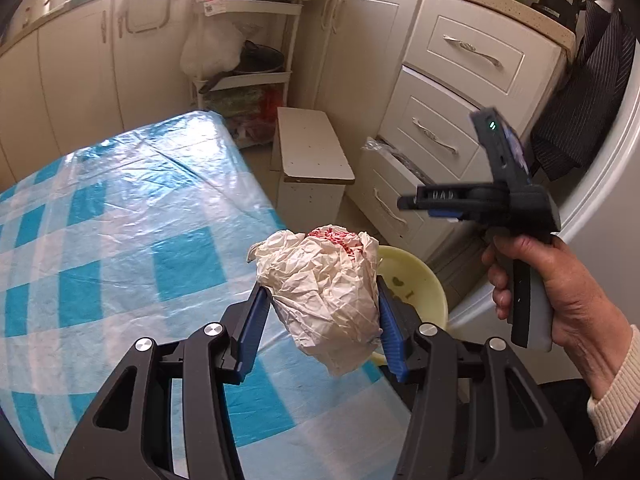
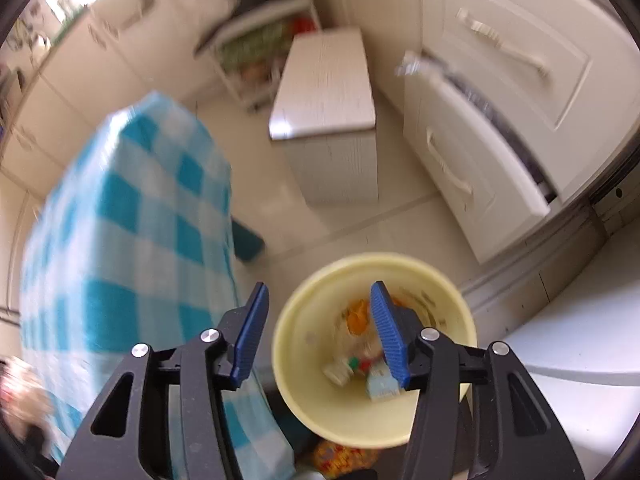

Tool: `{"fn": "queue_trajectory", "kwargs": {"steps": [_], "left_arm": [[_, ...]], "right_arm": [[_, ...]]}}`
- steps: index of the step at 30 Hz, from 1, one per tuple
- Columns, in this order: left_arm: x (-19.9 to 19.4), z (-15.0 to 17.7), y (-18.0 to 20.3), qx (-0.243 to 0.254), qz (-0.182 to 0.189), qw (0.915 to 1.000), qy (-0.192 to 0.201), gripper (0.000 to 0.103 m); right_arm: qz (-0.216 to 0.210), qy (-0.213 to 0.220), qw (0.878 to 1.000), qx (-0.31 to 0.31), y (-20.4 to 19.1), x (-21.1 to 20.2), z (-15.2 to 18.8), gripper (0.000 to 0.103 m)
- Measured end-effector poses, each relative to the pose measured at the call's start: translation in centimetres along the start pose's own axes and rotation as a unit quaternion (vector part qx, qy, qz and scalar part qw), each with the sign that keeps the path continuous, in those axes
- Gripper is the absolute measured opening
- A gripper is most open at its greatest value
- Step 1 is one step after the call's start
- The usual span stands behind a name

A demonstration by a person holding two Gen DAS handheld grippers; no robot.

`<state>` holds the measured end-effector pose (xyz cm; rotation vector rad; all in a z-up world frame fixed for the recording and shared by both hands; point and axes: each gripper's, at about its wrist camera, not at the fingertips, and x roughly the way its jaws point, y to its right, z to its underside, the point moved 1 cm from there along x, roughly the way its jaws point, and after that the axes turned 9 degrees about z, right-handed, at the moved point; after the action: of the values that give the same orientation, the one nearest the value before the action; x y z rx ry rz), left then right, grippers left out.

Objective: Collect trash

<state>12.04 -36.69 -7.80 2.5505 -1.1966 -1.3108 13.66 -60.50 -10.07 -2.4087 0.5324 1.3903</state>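
Keep your left tool (image 1: 320,328) clamped on the crumpled paper wad (image 1: 324,296) until it hangs over the yellow bin (image 2: 376,356), where your right tool (image 2: 320,336) gapes empty, then release.

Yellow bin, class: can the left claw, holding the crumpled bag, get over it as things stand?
Probably yes. The left claw grips the crumpled bag just short of the yellow bin, whose mouth is uncovered. The right claw hangs open over the bin and might crowd it.

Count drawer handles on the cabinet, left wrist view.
4: top drawer, second drawer, third, ajar, all stacked; the fourth is on the narrow door left. Lower ones may be hidden.
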Motion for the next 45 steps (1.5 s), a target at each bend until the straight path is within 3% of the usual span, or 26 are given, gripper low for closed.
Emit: {"fn": "queue_trajectory", "kwargs": {"steps": [4,7,13,18,24,32,39,45], "left_arm": [[5.0,-1.0,2.3,-0.022,0.031,0.9983,-0.043,0.049],[9.3,-1.6,4.0,-0.043,0.047,0.9948,-0.08,0.049],[16.2,-2.3,5.8,-0.088,0.04,0.9867,-0.131,0.058],[15.9,-3.0,6.6,-0.082,0.04,0.9884,-0.121,0.078],[11.1,-3.0,4.9,-0.08,0.024,0.9926,-0.088,0.086],[-1.0,-1.0,1.8,-0.039,-0.061,0.9973,-0.006,0.096],[-10.5,1.8,-1.4,-0.032,-0.115,0.9919,0.043,0.096],[-16.4,3.9,-2.6,-0.025,-0.147,0.9862,0.073,0.096]], "right_arm": [[-0.012,0.118,0.992,0.045,1.3,-4.7,-1.2,0.067],[-0.004,0.182,0.982,0.059,1.8,-6.9,-1.6,0.073],[0.022,0.226,0.972,0.055,2.5,-7.6,-2.8,0.073],[0.034,0.247,0.965,0.077,3.7,-8.2,-2.8,0.078],[0.048,0.247,0.965,0.076,3.5,-8.5,-2.7,0.08],[0.04,0.274,0.96,0.036,0.0,-13.0,-0.4,0.093],[-0.008,0.308,0.951,-0.026,-5.6,-18.0,7.3,0.096],[-0.017,0.333,0.94,-0.071,-9.5,-21.3,12.0,0.096]]}}
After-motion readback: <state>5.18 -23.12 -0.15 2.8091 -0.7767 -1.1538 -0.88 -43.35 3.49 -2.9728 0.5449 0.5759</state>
